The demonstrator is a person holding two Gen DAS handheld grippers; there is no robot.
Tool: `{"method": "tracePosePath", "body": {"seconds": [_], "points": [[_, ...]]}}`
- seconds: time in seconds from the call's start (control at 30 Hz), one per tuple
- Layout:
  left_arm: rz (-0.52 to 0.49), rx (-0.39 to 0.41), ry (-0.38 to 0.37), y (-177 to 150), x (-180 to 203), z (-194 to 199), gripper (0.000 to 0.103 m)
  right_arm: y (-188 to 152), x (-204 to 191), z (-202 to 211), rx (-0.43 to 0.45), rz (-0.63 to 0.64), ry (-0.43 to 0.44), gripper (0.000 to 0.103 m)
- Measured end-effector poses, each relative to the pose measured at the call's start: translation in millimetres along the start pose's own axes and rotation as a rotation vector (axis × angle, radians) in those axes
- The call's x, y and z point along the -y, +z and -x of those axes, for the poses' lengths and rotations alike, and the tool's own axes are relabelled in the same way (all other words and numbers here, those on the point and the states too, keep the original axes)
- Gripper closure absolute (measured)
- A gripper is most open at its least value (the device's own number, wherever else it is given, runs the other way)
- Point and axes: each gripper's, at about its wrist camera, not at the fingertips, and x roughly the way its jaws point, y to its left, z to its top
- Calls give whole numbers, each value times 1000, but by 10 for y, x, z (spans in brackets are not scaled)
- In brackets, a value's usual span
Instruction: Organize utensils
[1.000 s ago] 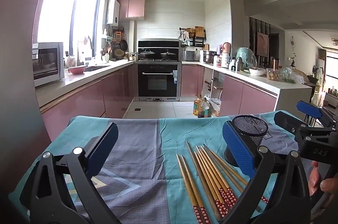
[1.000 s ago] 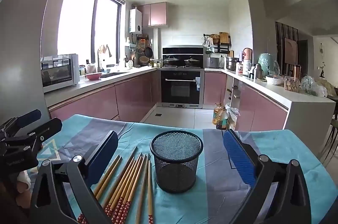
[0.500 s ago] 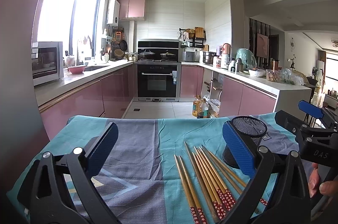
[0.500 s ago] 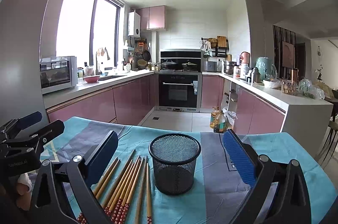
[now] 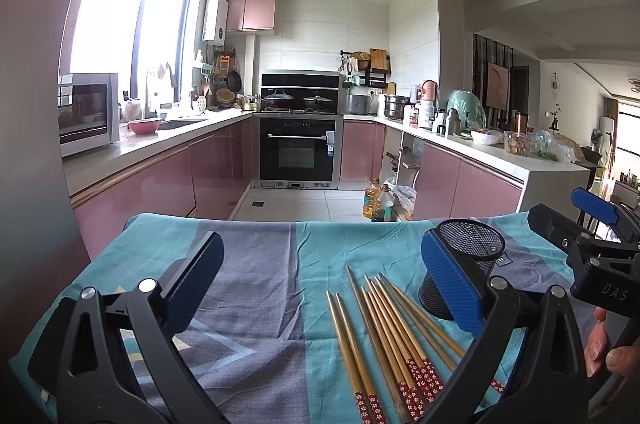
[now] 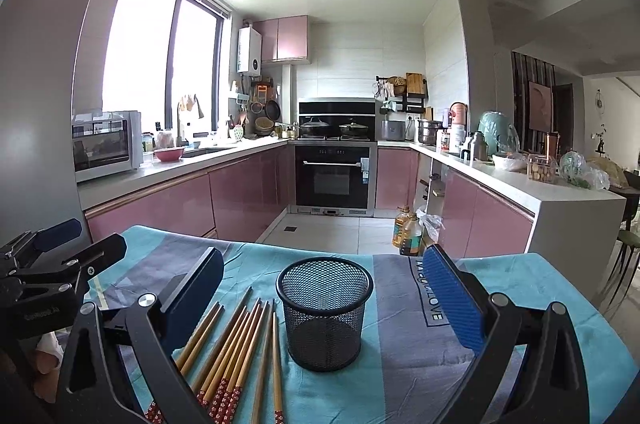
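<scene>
Both claws spread wide, grasping nothing. Chopsticks (image 5: 384, 336) on bench, long axis toward 11 o'clock; nearer left claw (image 5: 320, 288), probably. Mesh cup (image 6: 325, 312) at 12 o'clock of right claw (image 6: 320, 296).

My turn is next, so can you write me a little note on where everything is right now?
Left gripper: open, holds nothing, above the cloth.
Right gripper: open, holds nothing, cup between its fingers' line of sight.
Chopsticks: all flat on the cloth, left of the cup, patterned ends nearest you.
Cup: upright; nothing shows sticking out.
Done: nothing yet.
Left: pick up the chopsticks and stand them in the cup.
</scene>
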Motion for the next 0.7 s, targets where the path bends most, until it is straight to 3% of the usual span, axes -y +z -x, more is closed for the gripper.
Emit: {"method": "tracePosePath", "body": {"seconds": [0.7], "points": [[1, 9, -2, -5, 32, -8, 6, 35, 13, 34, 10, -7, 4, 6]]}}
